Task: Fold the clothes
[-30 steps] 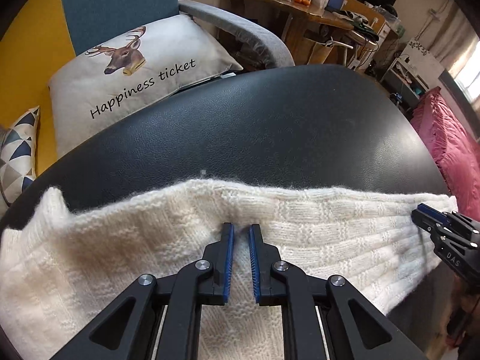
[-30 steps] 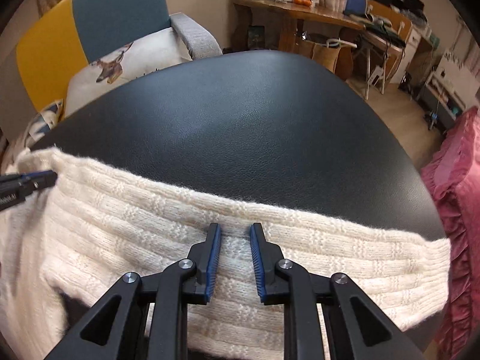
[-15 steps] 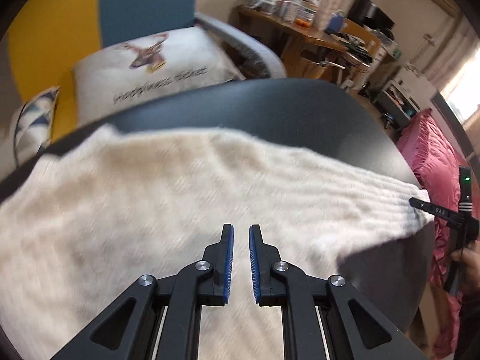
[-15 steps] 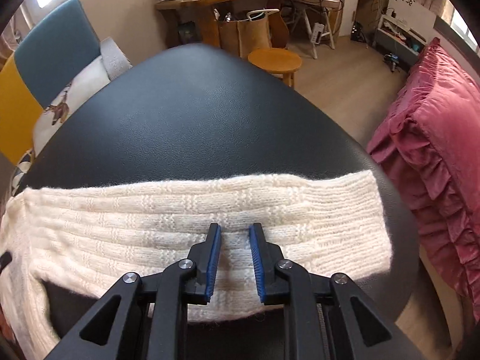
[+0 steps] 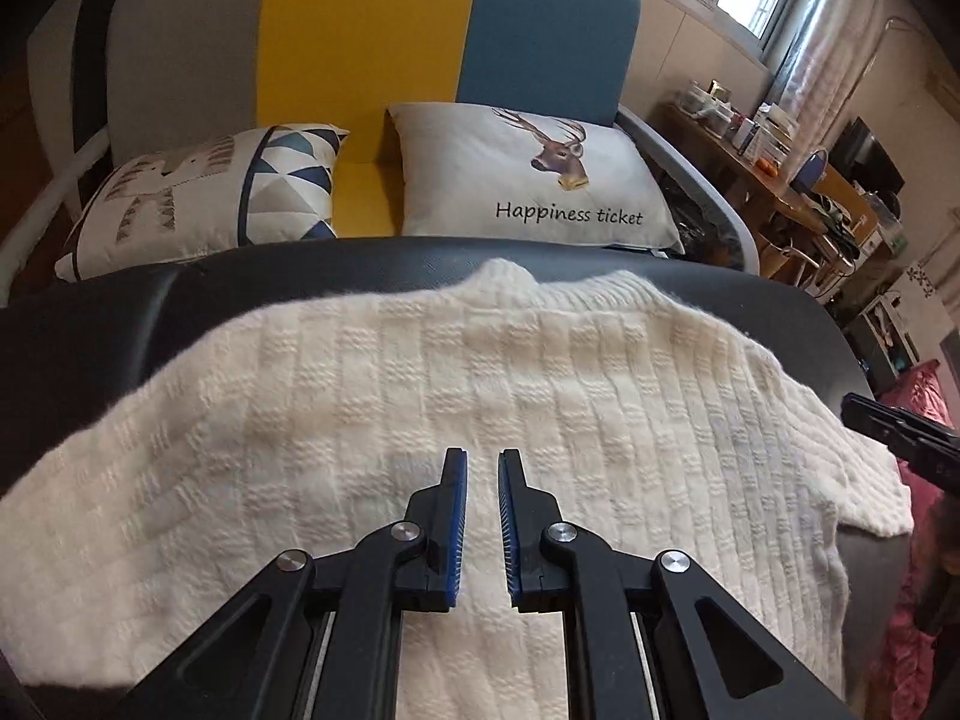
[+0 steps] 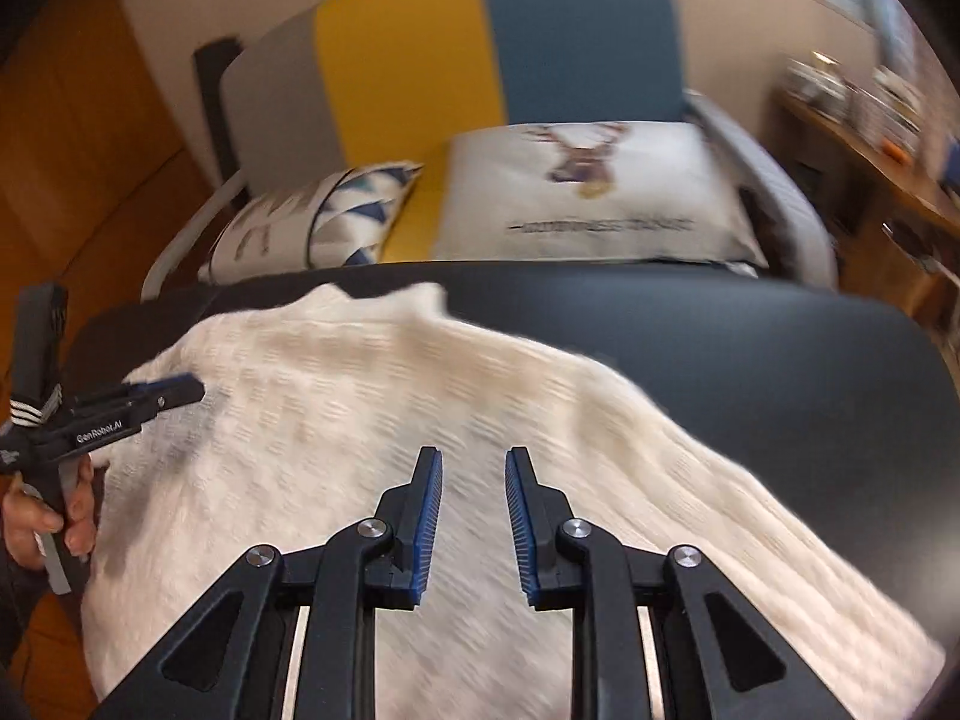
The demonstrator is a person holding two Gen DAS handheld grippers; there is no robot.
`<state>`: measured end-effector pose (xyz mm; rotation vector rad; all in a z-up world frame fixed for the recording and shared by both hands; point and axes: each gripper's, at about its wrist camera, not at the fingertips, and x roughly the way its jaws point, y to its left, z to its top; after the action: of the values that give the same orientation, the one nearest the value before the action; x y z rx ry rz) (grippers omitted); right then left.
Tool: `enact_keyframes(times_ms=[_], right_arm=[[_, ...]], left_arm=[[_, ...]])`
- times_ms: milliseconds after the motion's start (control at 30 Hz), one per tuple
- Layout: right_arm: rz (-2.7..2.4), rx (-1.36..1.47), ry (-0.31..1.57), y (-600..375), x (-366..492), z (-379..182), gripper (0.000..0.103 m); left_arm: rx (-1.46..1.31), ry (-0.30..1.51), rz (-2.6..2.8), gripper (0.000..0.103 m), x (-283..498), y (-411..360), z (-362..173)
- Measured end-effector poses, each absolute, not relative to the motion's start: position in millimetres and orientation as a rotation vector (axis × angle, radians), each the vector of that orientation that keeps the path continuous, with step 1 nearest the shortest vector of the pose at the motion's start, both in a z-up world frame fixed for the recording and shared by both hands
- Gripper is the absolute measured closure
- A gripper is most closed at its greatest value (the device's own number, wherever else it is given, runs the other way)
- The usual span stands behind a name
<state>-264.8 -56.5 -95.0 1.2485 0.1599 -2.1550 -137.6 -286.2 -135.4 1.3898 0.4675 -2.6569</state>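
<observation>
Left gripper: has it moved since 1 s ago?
Yes. The left gripper has swung left: the deer pillow, at upper left a second ago, now sits dead ahead, and the white sweater spreads wider below it.

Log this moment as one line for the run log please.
task: fold clothes | sweater spread on table | left gripper open, empty | right gripper open, empty

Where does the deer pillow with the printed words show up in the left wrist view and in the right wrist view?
Left wrist: deer pillow sits upper centre, just behind the black table, words sharp.
Right wrist: same pillow sits upper centre-right, blurred, also just past the table's far edge.
Shared landmark: the yellow and blue chair back behind it.
</observation>
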Motion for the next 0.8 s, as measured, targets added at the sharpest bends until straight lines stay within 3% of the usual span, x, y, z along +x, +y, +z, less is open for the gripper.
enact_keyframes(times_ms=[167, 233, 300, 333, 500, 733, 800], right_arm=[[-1.985, 1.370, -0.020, -95, -309, -109, 0.081], [-1.958, 1.368, 0.006, -99, -327, -105, 0.079], [-1.891, 1.397, -0.011, -101, -351, -106, 0.074], [-1.837, 1.420, -0.047, -102, -363, -110, 0.074], [-1.686, 1.535, -0.098, -105, -414, -141, 0.072], [-1.478, 1.613, -0.150, -128, -431, -178, 0.072], [-1.509, 1.593, -0.101, -136, -427, -177, 0.079]], left_arm=[[1.443, 0.422, -2.732, 0.092, -173, -307, -128], [1.464, 0.403, -2.762, 0.088, -187, -316, -125], [1.486, 0.383, -2.792, 0.062, -202, -324, -122], [1.498, 0.372, -2.806, 0.058, -209, -328, -121], [1.654, 0.333, -2.839, 0.057, -248, -334, -139], [1.823, 0.464, -2.828, 0.056, -274, -340, -162], [1.855, 0.461, -2.825, 0.055, -278, -338, -164]])
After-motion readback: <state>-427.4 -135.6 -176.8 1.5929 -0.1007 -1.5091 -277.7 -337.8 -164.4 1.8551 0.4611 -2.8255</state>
